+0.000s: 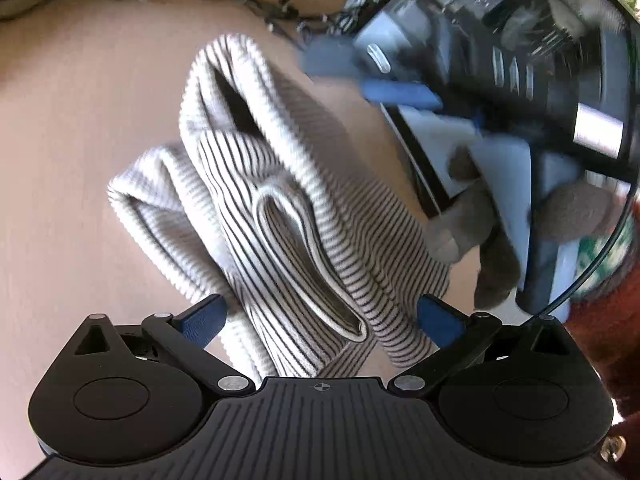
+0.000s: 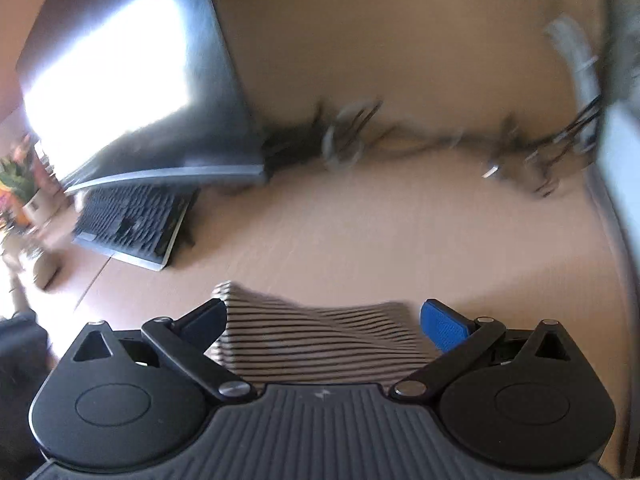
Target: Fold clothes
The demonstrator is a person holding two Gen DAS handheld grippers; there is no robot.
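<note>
Striped garment (image 1: 280, 208): bunched on desk (image 1: 80, 120). Left gripper (image 1: 320, 316), right gripper (image 2: 324, 320): fingers spread, nothing grasped. Advice: pinch single edges, flatten before folding

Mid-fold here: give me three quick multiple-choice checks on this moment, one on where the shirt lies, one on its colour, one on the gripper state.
1. Where does the shirt lie?
A. on the table
B. on the keyboard
C. in a basket

2. What is its pattern?
A. plain red
B. white with dark stripes
C. green checks

3. How do the left gripper's jaws stand?
A. shut on the shirt
B. open, a finger at either side of the shirt
C. out of view

Answers: 1 A, it is bunched on the bare table; 2 B, thin dark stripes on white; 3 B, the blue pads sit wide apart.
</note>
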